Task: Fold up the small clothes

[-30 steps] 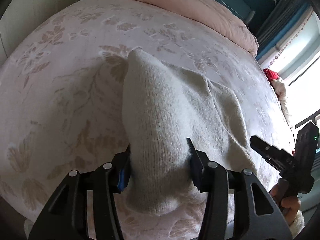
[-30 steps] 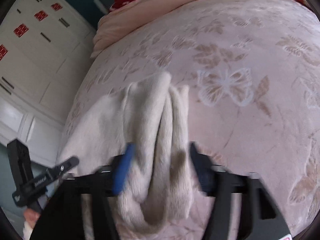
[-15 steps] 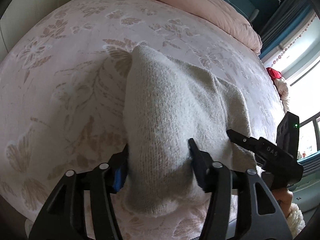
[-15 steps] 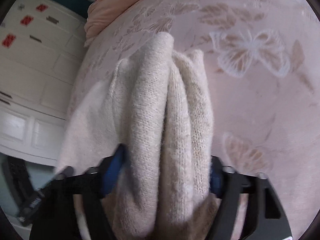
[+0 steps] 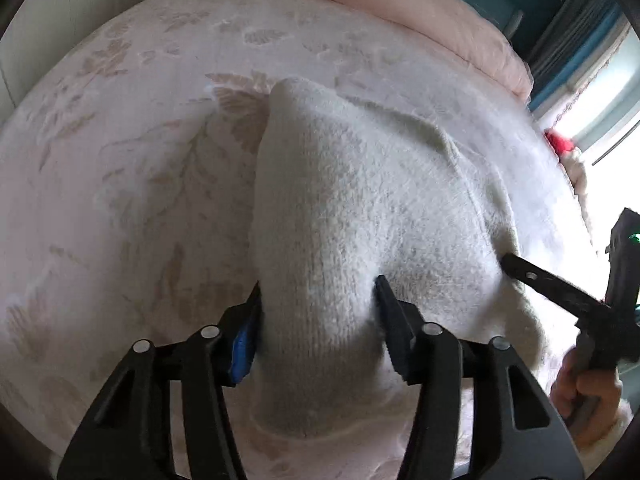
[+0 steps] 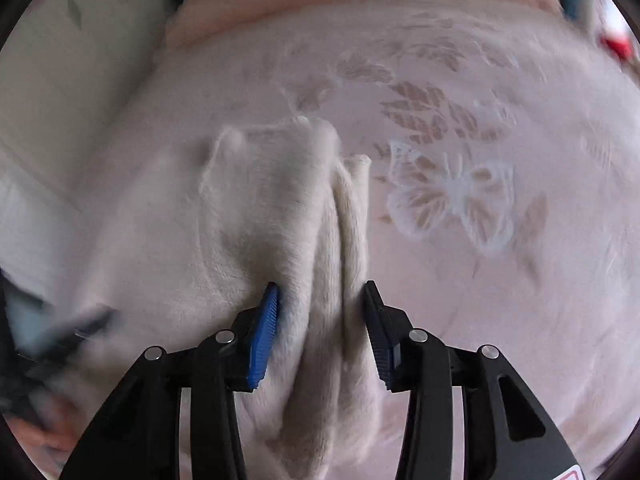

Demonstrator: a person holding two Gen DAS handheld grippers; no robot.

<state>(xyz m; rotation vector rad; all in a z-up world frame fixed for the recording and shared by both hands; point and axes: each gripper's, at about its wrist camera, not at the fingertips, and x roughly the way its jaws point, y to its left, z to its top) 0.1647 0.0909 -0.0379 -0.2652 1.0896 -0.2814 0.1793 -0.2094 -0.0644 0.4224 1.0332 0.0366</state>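
A cream knitted garment [image 5: 360, 216] lies on the pink floral bedspread [image 5: 120, 160]. My left gripper [image 5: 318, 300] is shut on a thick bunched fold at the garment's near left end. My right gripper [image 6: 320, 300] is shut on bunched folds of the same garment [image 6: 272, 208] at its right end, and it also shows in the left wrist view [image 5: 560, 284] at the far right, held by a hand. The garment is lifted a little between the two grippers. The right wrist view is blurred by motion.
A pink duvet [image 5: 380, 4] lies along the far side of the bed. White cupboards [image 6: 52, 80] stand to the left. A window with blue curtains [image 5: 580, 40] and a red item [image 5: 560, 142] are at the right.
Both grippers have moved forward over the bed with the garment. The right gripper has swung round, and the folds between its fingers look narrower than half a second ago.
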